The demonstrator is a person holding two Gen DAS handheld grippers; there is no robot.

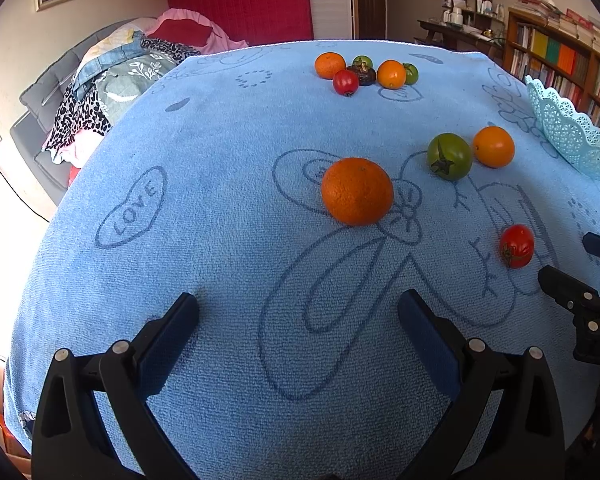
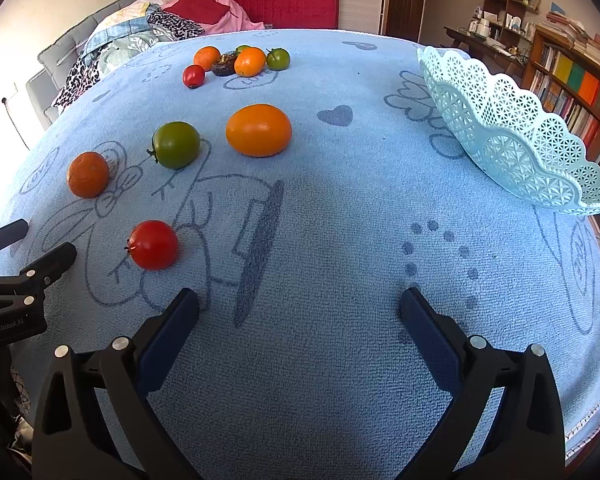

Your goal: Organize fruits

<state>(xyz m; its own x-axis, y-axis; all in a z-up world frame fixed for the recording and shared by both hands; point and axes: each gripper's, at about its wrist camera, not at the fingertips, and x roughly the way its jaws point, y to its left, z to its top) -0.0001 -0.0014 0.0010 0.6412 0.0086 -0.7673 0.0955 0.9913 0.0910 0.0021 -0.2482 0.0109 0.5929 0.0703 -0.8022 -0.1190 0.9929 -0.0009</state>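
Note:
Fruits lie on a blue towel-covered table. Nearest my open, empty left gripper is a tangerine, with a green tomato, an orange and a red tomato to its right. My right gripper is open and empty; the red tomato is ahead to its left, with the green tomato, orange and tangerine beyond. A light blue lace basket stands at the right, empty. A far cluster of several fruits sits at the back.
The right gripper's tip shows at the left wrist view's right edge; the left gripper's tip shows at the right wrist view's left edge. A sofa with clothes is left of the table, and bookshelves are right of it.

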